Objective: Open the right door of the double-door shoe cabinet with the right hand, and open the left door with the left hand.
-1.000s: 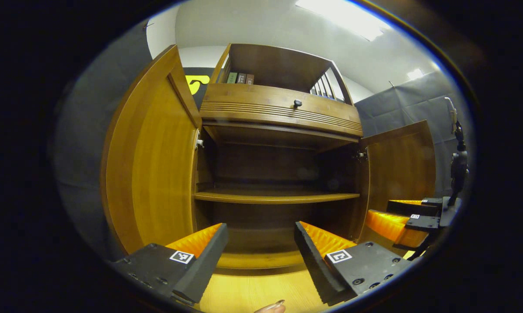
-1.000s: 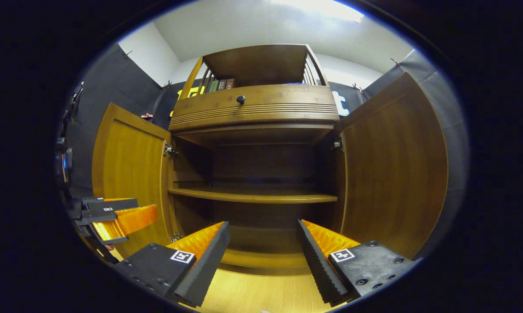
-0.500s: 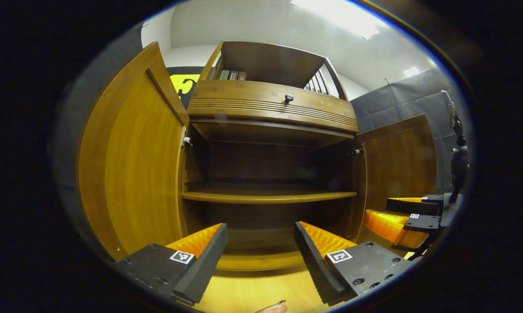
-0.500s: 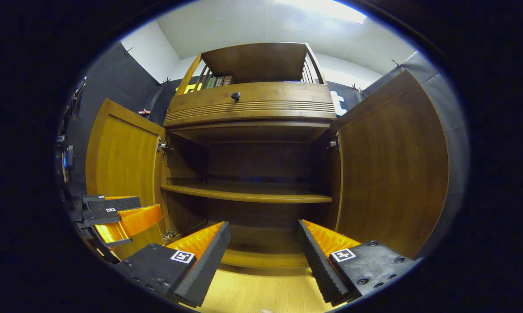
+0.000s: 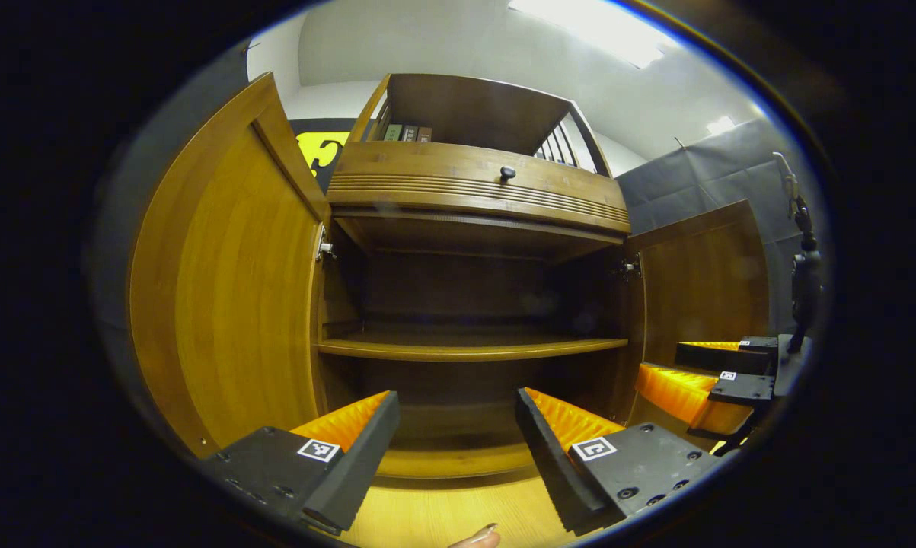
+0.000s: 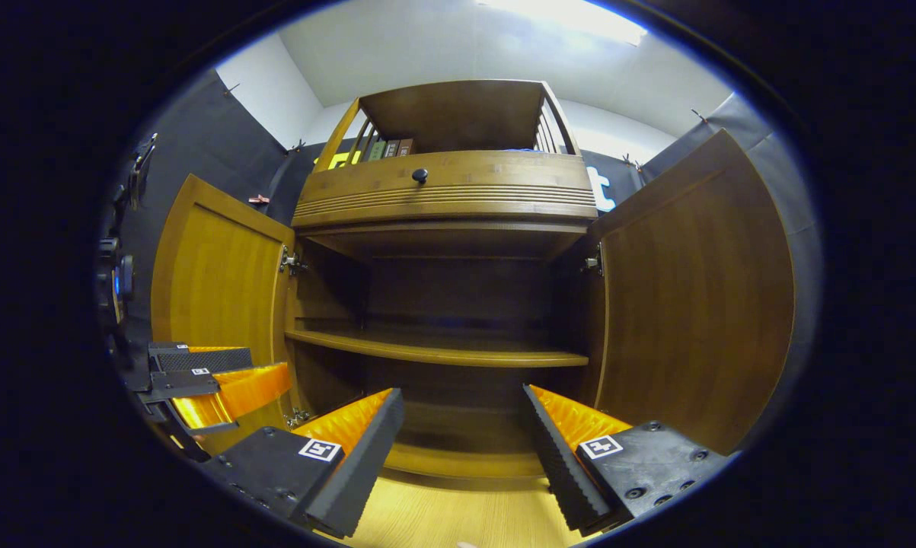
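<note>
Light wood floor, grey ceiling, lit panel.

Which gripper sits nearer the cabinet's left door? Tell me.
Left. The left gripper hangs right in front of the left door; the right gripper faces the open cabinet middle, nearer the right door.

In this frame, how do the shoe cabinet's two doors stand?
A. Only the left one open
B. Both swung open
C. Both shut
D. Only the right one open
B: the left door and the right door both stand swung out, baring the inner shelf, with both grippers open and apart from them.
</note>
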### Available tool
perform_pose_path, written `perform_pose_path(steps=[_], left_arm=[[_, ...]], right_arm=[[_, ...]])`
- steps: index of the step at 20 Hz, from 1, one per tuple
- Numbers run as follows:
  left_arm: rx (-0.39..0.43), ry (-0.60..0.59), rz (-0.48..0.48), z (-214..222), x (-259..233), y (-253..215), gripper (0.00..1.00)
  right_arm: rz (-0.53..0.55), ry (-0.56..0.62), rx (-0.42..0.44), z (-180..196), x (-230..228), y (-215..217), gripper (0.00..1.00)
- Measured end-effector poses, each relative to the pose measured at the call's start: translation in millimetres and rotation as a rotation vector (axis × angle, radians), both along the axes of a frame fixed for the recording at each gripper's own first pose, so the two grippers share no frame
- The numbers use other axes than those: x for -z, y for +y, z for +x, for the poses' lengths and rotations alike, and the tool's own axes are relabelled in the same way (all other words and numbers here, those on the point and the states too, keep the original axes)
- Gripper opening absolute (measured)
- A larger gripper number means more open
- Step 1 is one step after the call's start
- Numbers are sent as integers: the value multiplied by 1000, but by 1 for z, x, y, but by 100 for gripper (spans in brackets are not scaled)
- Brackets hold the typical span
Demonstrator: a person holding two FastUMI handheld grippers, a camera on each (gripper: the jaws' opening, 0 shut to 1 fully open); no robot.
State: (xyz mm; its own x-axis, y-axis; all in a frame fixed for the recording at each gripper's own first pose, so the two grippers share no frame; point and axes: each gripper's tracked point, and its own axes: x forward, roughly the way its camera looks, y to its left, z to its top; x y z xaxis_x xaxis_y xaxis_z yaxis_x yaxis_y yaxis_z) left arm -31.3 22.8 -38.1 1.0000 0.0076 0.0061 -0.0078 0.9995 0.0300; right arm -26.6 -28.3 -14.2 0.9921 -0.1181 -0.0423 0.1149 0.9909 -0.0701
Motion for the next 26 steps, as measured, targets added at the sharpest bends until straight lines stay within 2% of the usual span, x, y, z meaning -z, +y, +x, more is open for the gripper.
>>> perform_pose_path(steps=[17, 21, 26], left_arm=[[10, -3, -13, 2, -3, -3, 95], [6, -4, -12, 3, -3, -2, 95], [-4, -12, -19, 4, -4, -2, 95]], right_arm=[[-11, 8, -6, 4, 3, 5, 99], [-6, 0, -5, 4, 0, 4, 95], [-7, -3, 3, 4, -1, 1, 98]])
